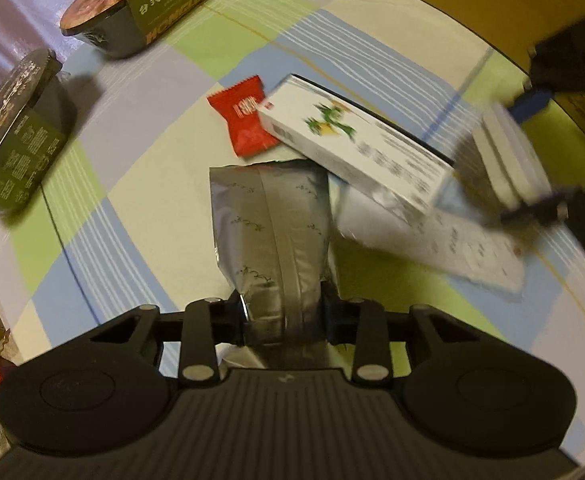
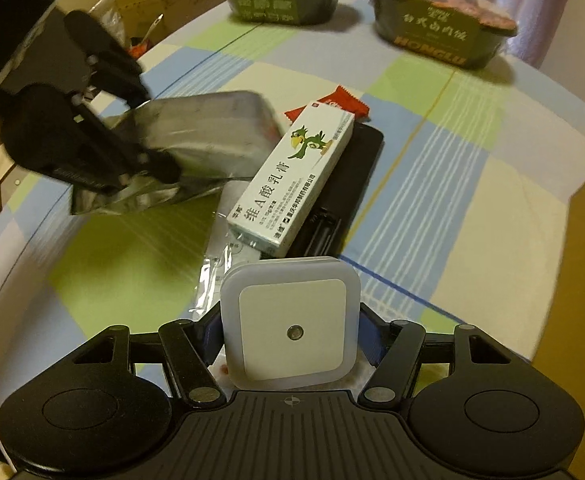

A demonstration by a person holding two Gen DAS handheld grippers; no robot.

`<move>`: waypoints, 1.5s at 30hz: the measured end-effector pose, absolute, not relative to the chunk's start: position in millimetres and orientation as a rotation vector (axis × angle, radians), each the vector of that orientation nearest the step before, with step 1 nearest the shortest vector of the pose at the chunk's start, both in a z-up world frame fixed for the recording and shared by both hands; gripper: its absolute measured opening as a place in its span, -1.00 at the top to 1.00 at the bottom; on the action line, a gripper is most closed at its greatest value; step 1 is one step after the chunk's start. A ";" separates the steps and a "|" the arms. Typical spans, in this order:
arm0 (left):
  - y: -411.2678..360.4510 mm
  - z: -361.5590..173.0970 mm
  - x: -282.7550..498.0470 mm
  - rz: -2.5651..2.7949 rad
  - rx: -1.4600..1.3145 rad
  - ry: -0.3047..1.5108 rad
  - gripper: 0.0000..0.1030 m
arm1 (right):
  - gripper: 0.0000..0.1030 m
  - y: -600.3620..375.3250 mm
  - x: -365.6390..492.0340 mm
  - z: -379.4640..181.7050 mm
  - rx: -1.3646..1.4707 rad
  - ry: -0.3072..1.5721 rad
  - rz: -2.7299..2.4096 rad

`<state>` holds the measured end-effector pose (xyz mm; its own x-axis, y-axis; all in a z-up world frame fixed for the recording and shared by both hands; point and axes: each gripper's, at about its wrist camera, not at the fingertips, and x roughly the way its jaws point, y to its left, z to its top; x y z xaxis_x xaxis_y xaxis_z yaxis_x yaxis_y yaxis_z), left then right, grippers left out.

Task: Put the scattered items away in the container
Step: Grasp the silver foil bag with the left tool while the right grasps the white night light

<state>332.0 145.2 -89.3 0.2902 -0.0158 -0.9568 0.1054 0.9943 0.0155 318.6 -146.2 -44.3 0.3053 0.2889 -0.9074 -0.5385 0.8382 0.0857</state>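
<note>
While my left gripper (image 1: 286, 316) pinches the near end of a silver foil pouch (image 1: 270, 216), my right gripper (image 2: 290, 332) clamps a square white night light (image 2: 290, 322) by its sides, its blue pads (image 2: 211, 334) pressed against the plastic. In the left view the pouch runs forward from my fingers over the checked tablecloth (image 1: 140, 184), its far end just under a white carton (image 1: 356, 148) printed with a green parrot. That carton lies tilted across a black remote (image 2: 350, 188) and a flat clear-wrapped white packet (image 1: 452, 248). A red candy wrapper (image 1: 246, 120) sits just beyond, touching the carton's far corner. From the right view my left gripper appears at the left edge, blurred, with the pouch lifted off the cloth. Two dark green instant rice bowls (image 2: 442, 20) stand well apart from the pile at the far edge of the table. A brown cardboard wall (image 2: 572, 280), perhaps the container, rises at my right; I cannot tell for certain.
</note>
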 end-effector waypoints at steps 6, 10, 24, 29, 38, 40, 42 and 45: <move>116.6 -66.9 265.3 -0.094 0.066 1.277 0.46 | -0.32 -150.3 276.6 -25.7 -0.245 1.160 0.559; 80.9 -60.5 218.8 -0.130 0.029 1.277 0.46 | -0.32 -152.9 235.1 -28.4 -0.253 1.199 0.568; 50.3 -72.7 192.3 -0.054 -0.118 1.338 -0.19 | -0.33 -168.8 169.7 -58.0 -0.250 1.269 0.527; 51.8 -84.5 218.2 -0.059 -0.128 1.396 -0.20 | -0.33 -172.1 176.2 -61.0 -0.239 1.269 0.536; 56.6 -89.9 224.1 -0.097 -0.118 1.463 0.17 | -0.72 -175.0 177.6 -64.1 -0.236 1.271 0.555; 54.7 -87.3 219.2 -0.106 -0.104 1.456 0.19 | -0.72 -175.7 177.0 -64.8 -0.240 1.270 0.560; 52.2 -82.6 213.3 -0.118 -0.099 1.438 0.21 | -0.72 -176.0 176.0 -65.7 -0.242 1.270 0.561; 48.4 -75.5 206.2 -0.133 -0.109 1.408 0.21 | -0.72 -176.1 174.3 -65.6 -0.247 1.270 0.576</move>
